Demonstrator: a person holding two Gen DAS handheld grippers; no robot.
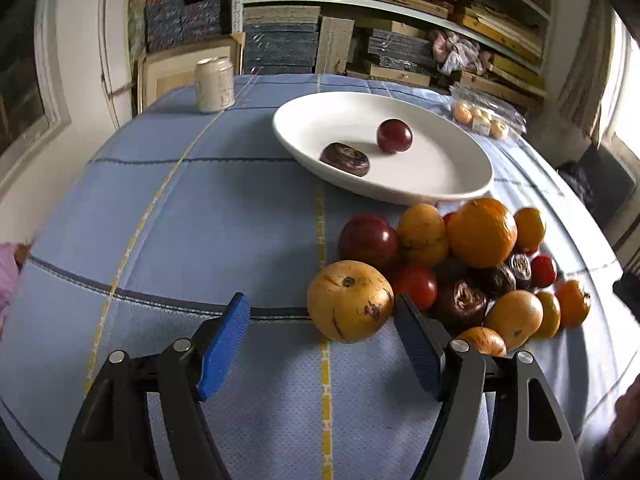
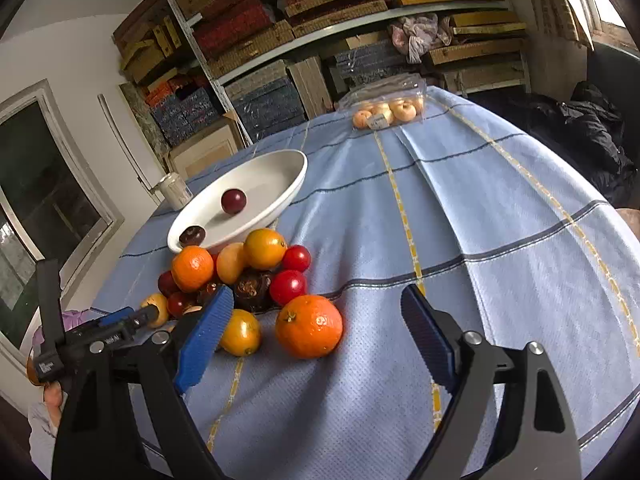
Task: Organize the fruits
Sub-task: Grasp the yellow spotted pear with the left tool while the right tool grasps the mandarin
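A white oval dish (image 1: 440, 160) holds a dark red plum (image 1: 394, 135) and a flat dark brown fruit (image 1: 345, 159). In front of it lies a pile of fruit with a large orange (image 1: 482, 232) on top. My left gripper (image 1: 320, 306) is open, and a big yellow fruit (image 1: 350, 300) lies just ahead between its blue fingertips, untouched by the pads. My right gripper (image 2: 316, 294) is open wide around a lone orange (image 2: 310, 326) on the cloth, its pads clear of it. The dish (image 2: 280, 184) and the pile (image 2: 240, 268) lie further back on the left.
A pale can (image 1: 215, 84) stands at the far left of the blue checked tablecloth (image 1: 200, 220). A clear bag of small pale fruits (image 2: 384, 114) lies at the far edge. Packed shelves (image 1: 360, 8) rise behind the table. A black jacket (image 2: 592, 128) lies to the right.
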